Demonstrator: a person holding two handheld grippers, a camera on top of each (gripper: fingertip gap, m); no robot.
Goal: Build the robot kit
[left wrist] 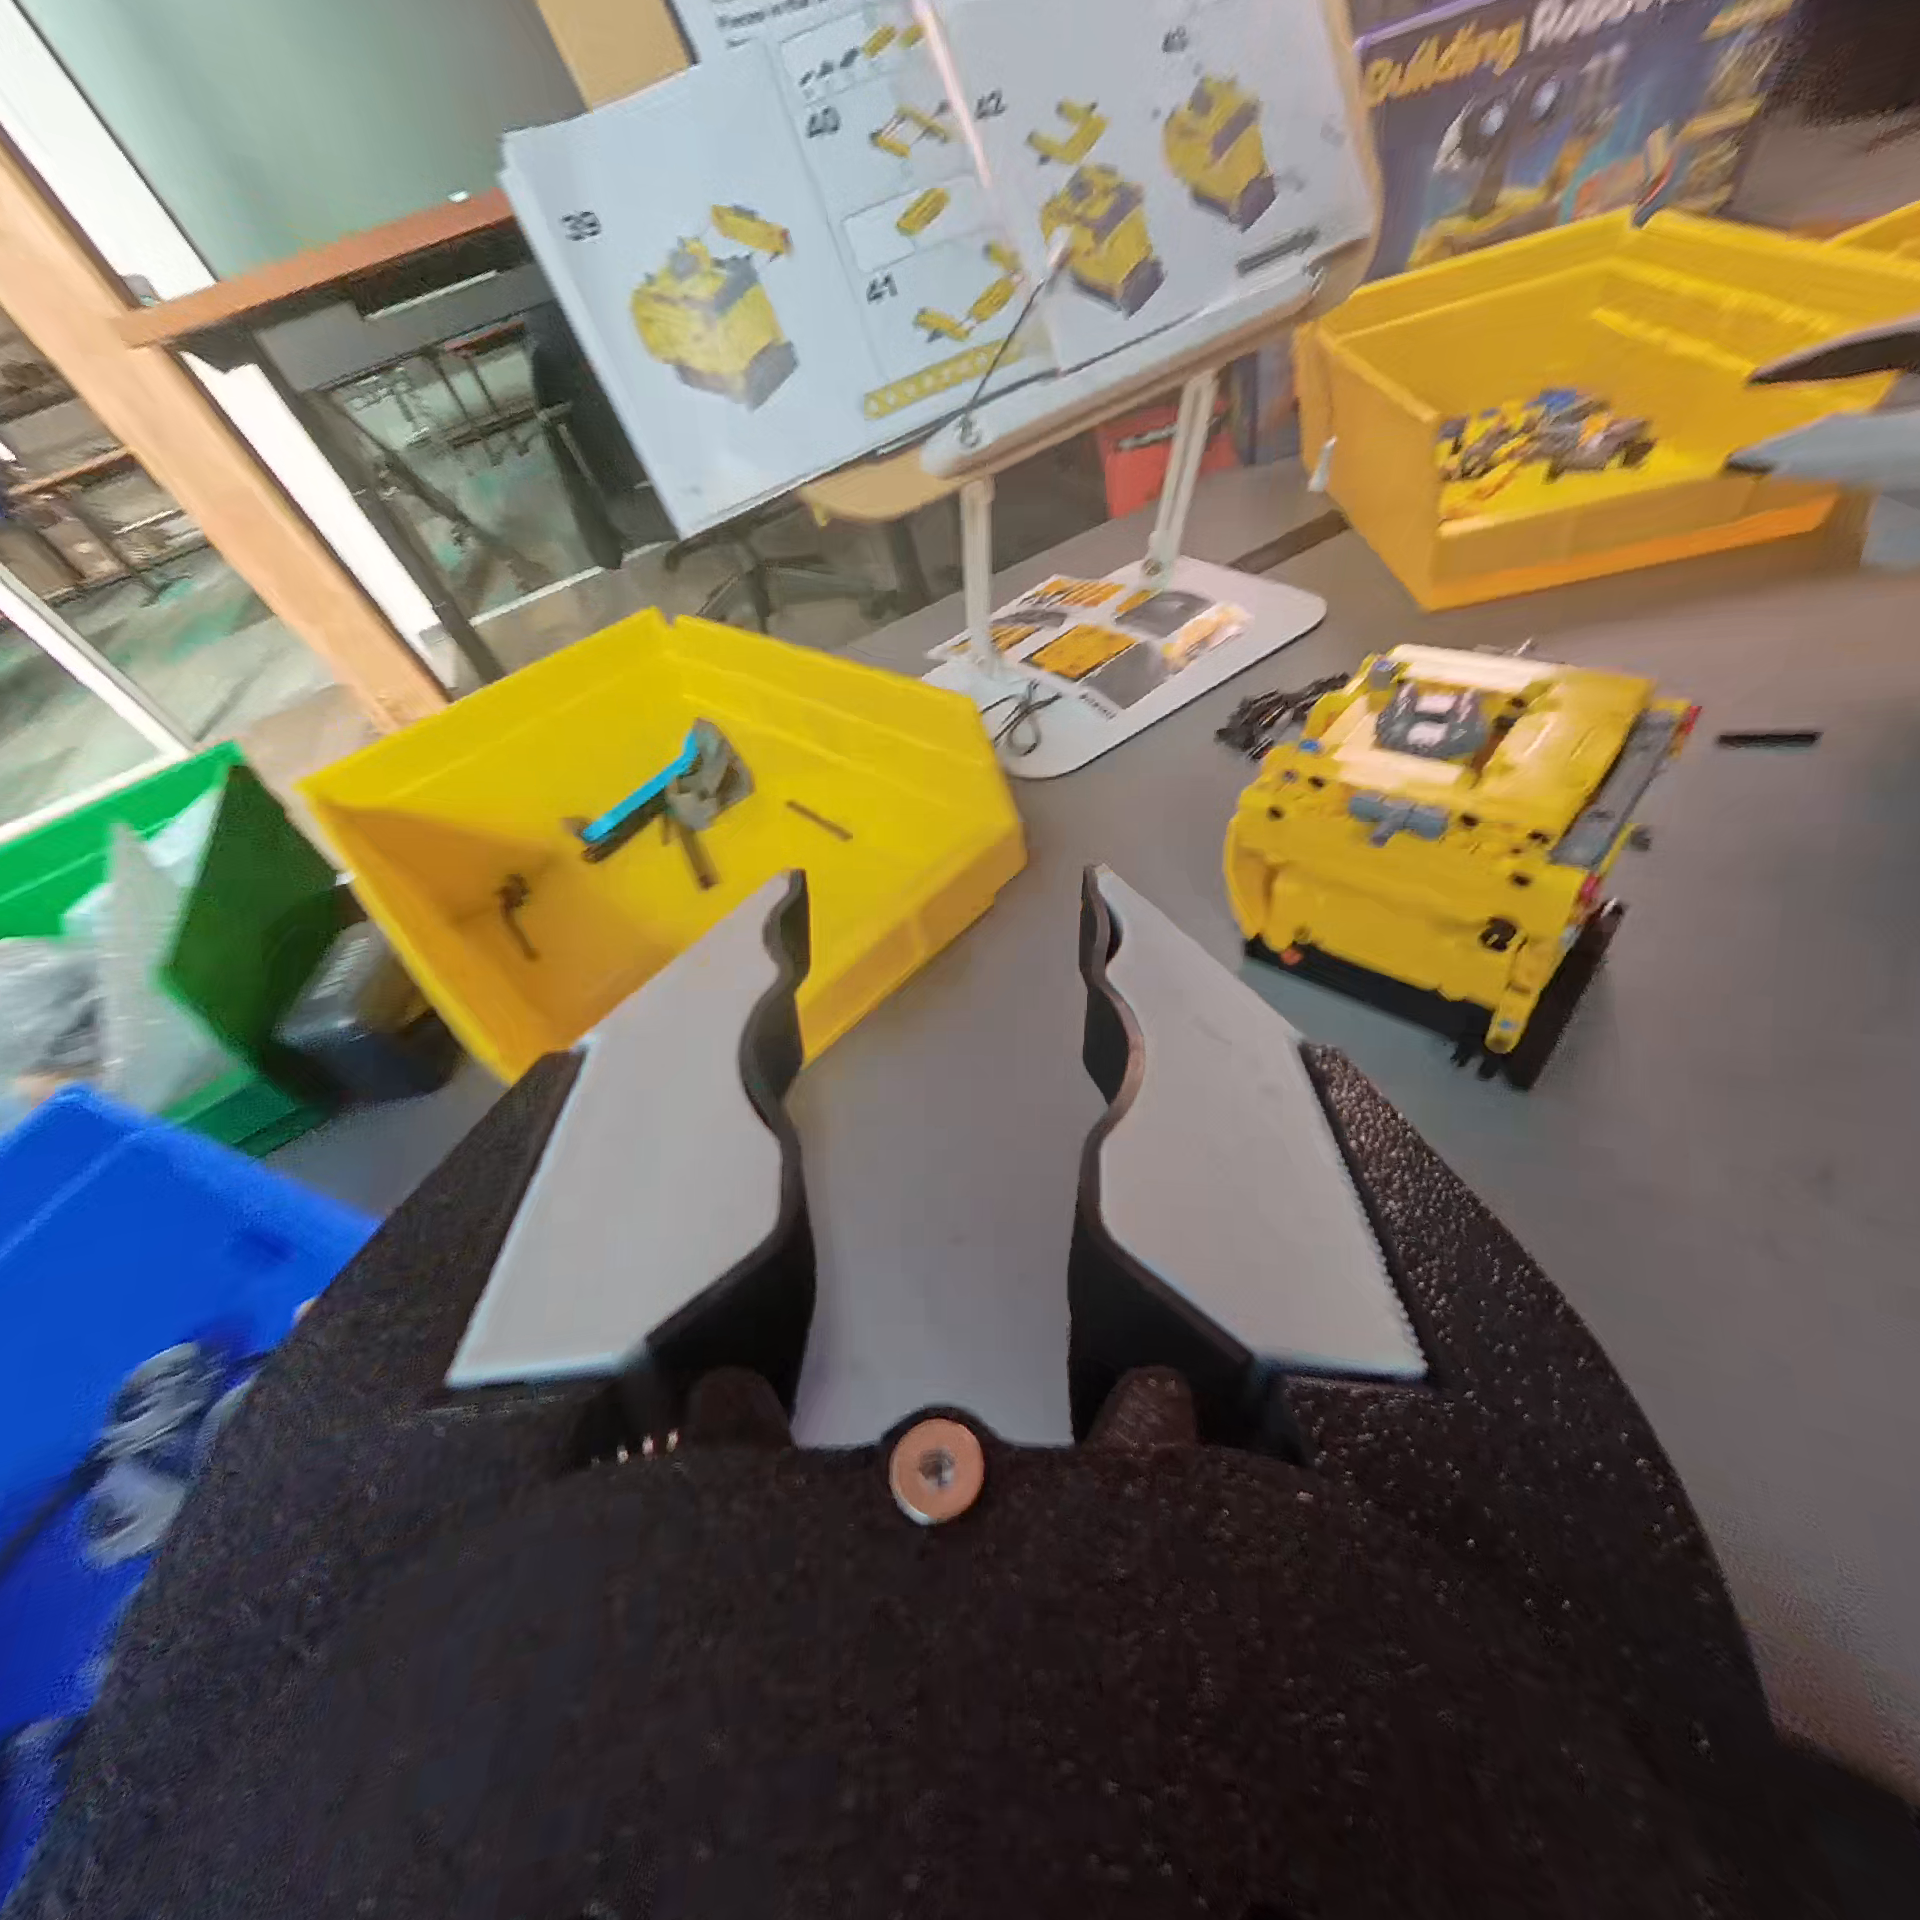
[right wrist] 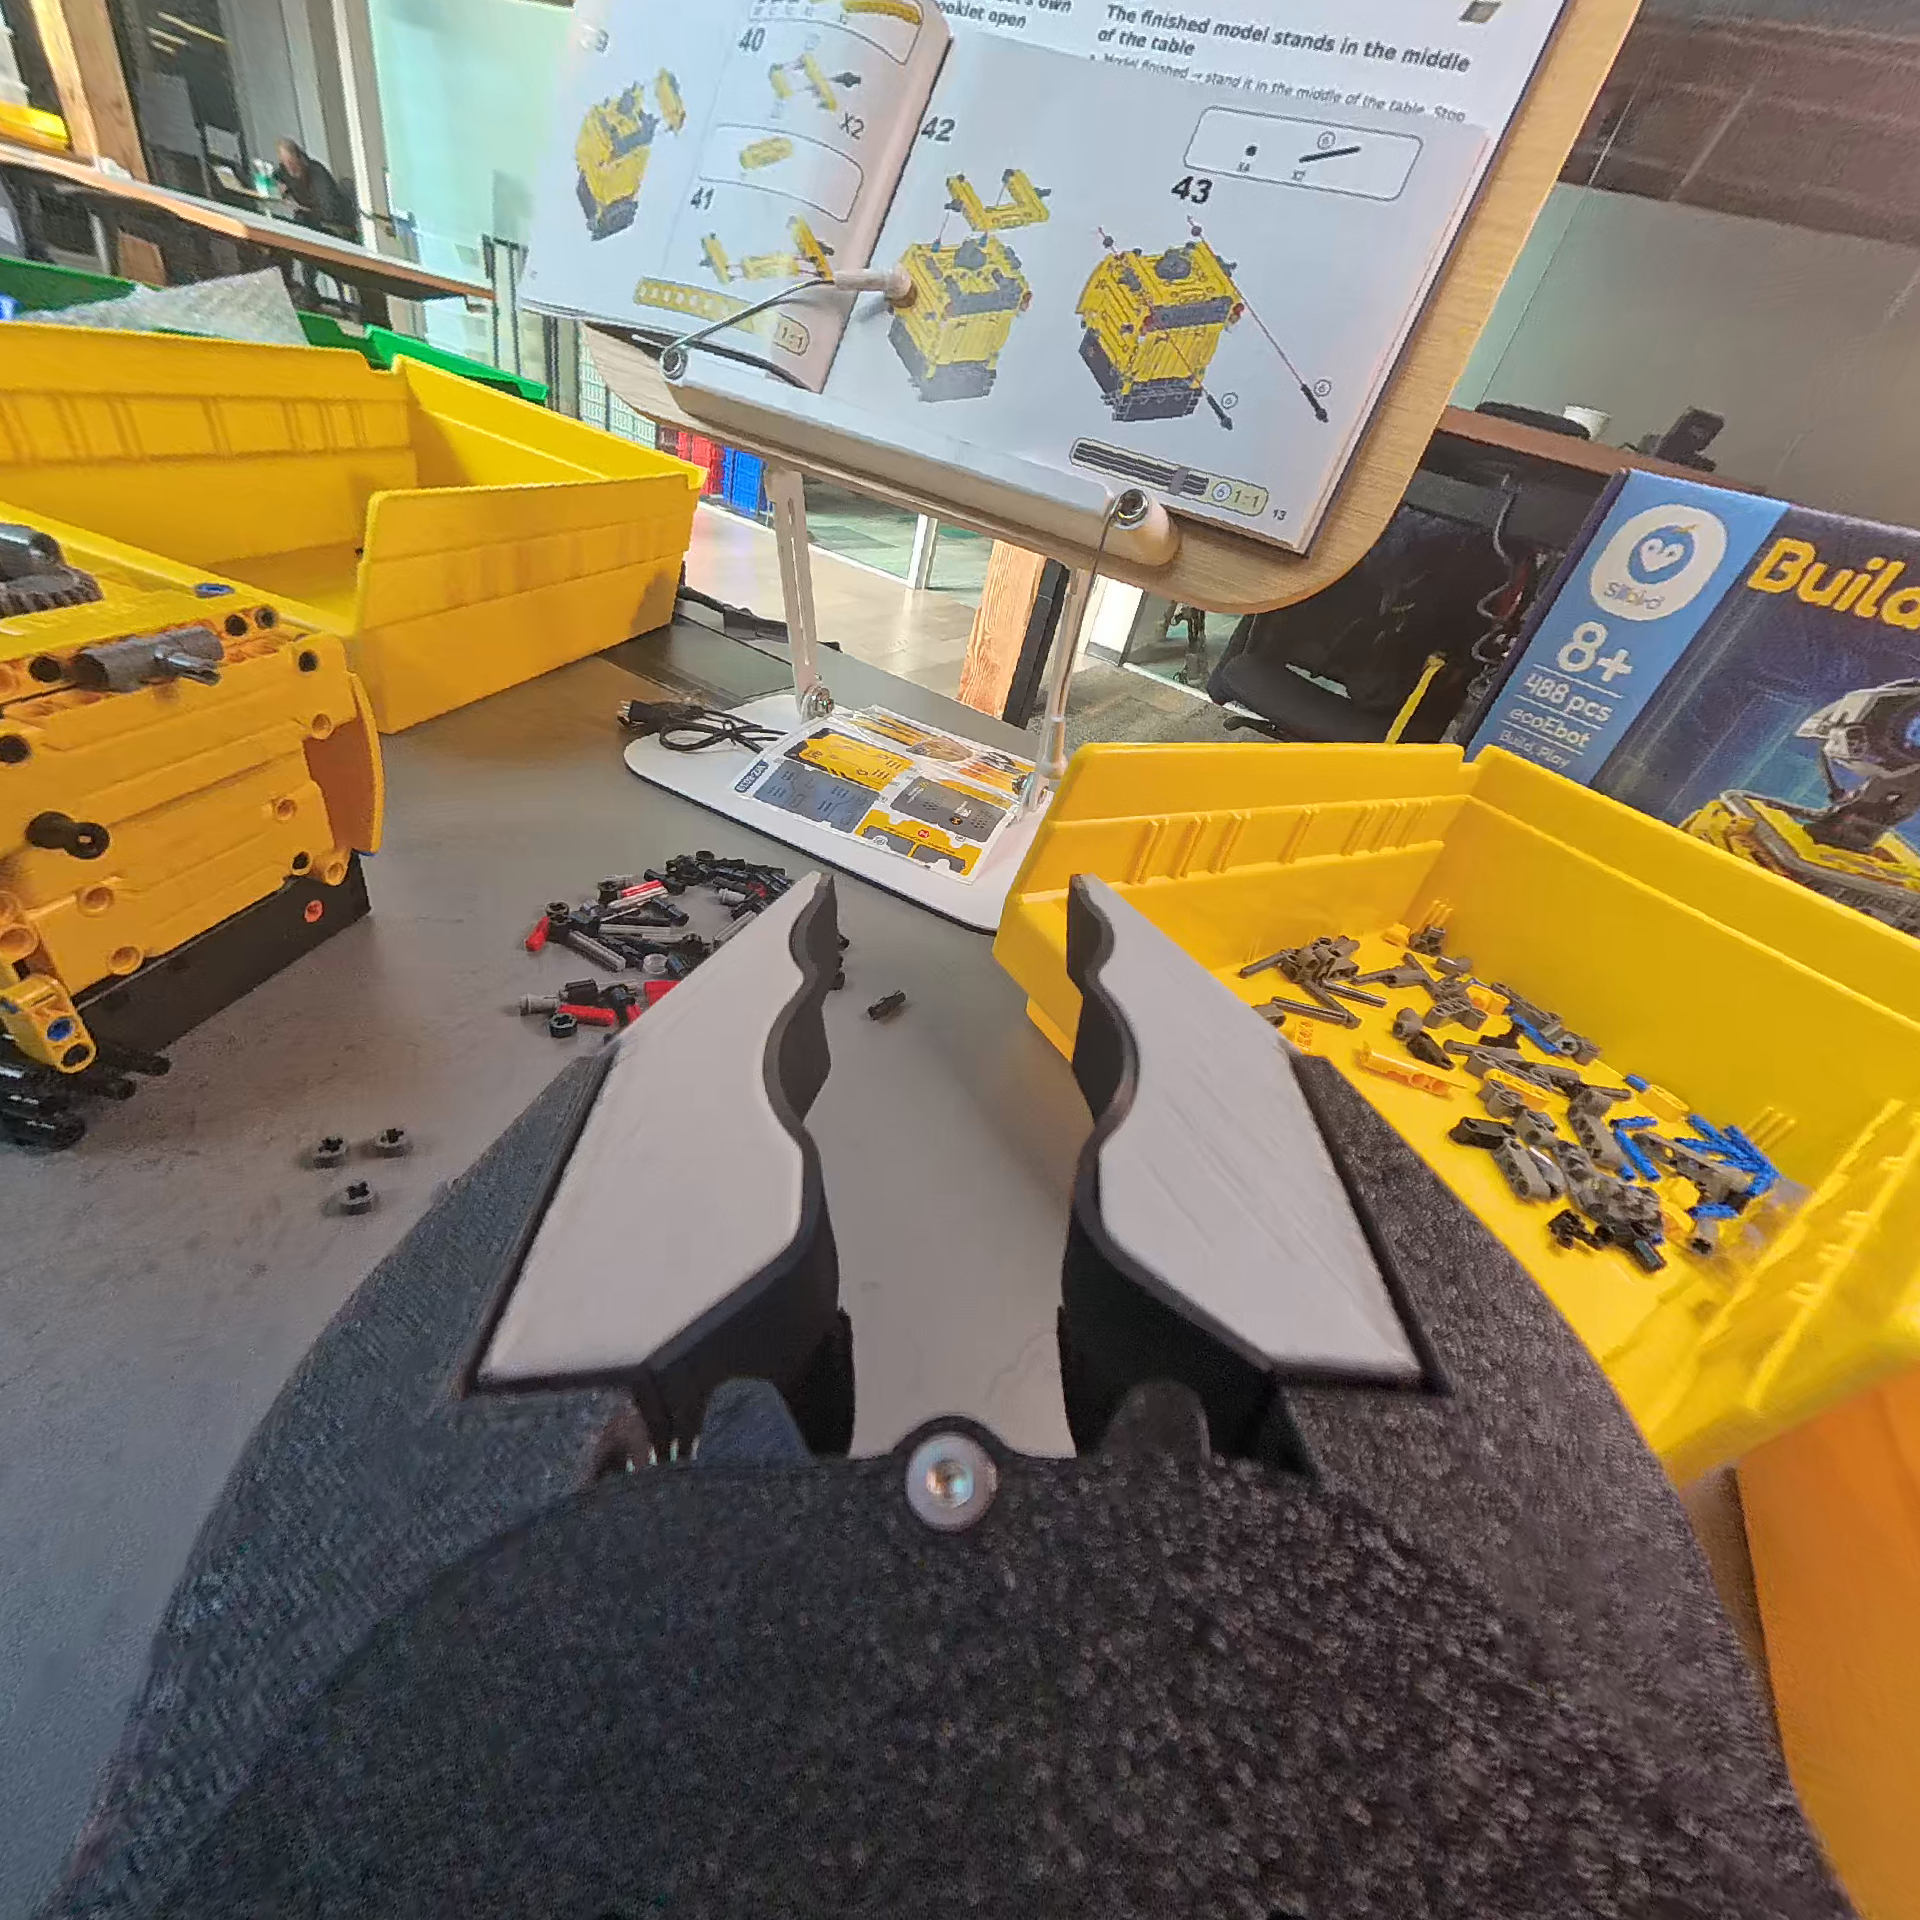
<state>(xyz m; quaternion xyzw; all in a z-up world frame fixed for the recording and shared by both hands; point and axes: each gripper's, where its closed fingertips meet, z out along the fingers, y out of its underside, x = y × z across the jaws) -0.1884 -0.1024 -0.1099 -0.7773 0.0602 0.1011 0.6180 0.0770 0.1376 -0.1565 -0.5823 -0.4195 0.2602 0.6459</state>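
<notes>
My left gripper (left wrist: 943, 894) is open and empty above the grey table, between a yellow bin (left wrist: 894, 748) with a few loose parts and a yellow brick model (left wrist: 1434, 842) on the right. My right gripper (right wrist: 951, 899) is open and empty, near a pile of small black, grey and red pins (right wrist: 644, 935) on the table. A yellow bin (right wrist: 1507, 862) of grey and blue parts lies to its right. The yellow model (right wrist: 177, 790) stands at its left. The right gripper's fingers also show at the right edge of the left wrist view (left wrist: 1839, 416).
An open instruction booklet (right wrist: 1039, 239) rests on a wooden stand with a white base (right wrist: 748, 790) bearing a sticker sheet. The set's box (right wrist: 1745, 675) stands at the back right. More yellow bins (right wrist: 416, 540), a green bin (left wrist: 249, 894) and a blue bin (left wrist: 125, 1268) lie around. The gap from one gripper's tips to the other's is roughly 35 cm. It is some 15 cm from my right tips to the yellow model (right wrist: 177, 790).
</notes>
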